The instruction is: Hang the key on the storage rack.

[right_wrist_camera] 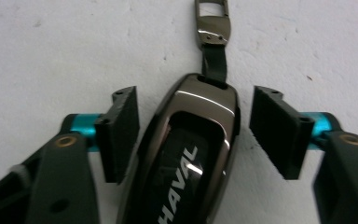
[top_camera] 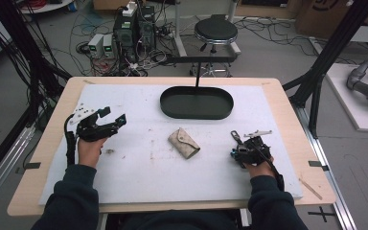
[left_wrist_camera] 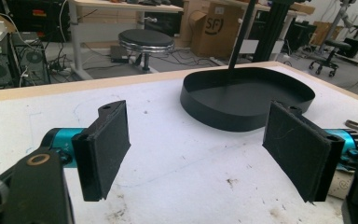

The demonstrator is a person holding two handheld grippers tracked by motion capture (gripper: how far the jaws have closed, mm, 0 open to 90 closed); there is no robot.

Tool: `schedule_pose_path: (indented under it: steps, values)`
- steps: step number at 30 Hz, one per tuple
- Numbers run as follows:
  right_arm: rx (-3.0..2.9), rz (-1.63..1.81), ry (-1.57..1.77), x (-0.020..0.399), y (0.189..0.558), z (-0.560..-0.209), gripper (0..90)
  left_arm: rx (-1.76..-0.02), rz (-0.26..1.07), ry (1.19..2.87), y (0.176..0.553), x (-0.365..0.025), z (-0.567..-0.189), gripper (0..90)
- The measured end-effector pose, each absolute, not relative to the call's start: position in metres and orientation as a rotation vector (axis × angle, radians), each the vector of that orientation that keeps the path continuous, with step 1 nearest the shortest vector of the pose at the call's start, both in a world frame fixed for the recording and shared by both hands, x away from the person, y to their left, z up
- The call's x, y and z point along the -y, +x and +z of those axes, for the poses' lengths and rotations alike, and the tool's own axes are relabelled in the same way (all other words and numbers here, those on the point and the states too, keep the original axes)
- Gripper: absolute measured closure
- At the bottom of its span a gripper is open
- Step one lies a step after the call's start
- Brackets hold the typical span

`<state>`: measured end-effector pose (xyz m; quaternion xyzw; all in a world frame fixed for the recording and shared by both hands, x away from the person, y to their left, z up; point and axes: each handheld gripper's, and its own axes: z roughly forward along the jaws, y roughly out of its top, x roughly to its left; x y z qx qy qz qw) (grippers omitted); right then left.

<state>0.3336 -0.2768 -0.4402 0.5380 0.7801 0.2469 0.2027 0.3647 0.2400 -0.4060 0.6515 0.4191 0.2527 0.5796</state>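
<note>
We see the left gripper (top_camera: 116, 115) held just above the white mat (top_camera: 139, 172) on the wooden bench (top_camera: 273, 96), its jaws wide apart and empty, pointing toward the black oval metal tray (left_wrist_camera: 247, 100) at the far side. The right gripper (right_wrist_camera: 193, 126) hovers over a glossy dark car key fob marked HAVAL (right_wrist_camera: 191, 154); its jaws stand apart on either side of the fob, not clamped on it. The fob lies flat on the mat, strap and metal clip (right_wrist_camera: 213, 25) extending beyond. A beige fabric key pouch (top_camera: 184, 143) rests mid-mat, between the grippers.
</note>
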Motion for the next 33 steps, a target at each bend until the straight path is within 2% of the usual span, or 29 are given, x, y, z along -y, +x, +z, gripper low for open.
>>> schedule_pose_path:
  steps: [2, 5, 9, 23, 27, 33]
  values:
    - [-2.172, 0.690, 1.522, 0.2786, 0.3334, -0.4402, 36.1, -0.984, 0.592, 1.524, 0.3648, -0.2405, -0.4061, 22.4]
    - [-2.170, 0.687, 1.573, 0.2818, 0.3324, -0.4381, 44.7, -0.983, 0.590, 1.524, 0.3644, -0.2402, -0.4058, 22.4]
    - [-2.182, 0.632, 1.585, 0.2806, 0.3336, -0.4346, 48.4, -0.978, 0.589, 1.532, 0.3646, -0.2394, -0.4060, 22.5]
    - [-2.236, 0.672, 1.530, 0.2860, 0.3348, -0.4369, 45.5, -0.971, 0.593, 1.541, 0.3645, -0.2374, -0.4062, 22.9]
    - [-2.241, 0.621, 1.514, 0.2800, 0.3358, -0.4343, 49.4, -0.970, 0.593, 1.543, 0.3643, -0.2367, -0.4061, 23.0]
    - [-2.244, 0.635, 1.509, 0.2803, 0.3378, -0.4326, 49.7, -0.973, 0.593, 1.536, 0.3646, -0.2382, -0.4062, 23.1]
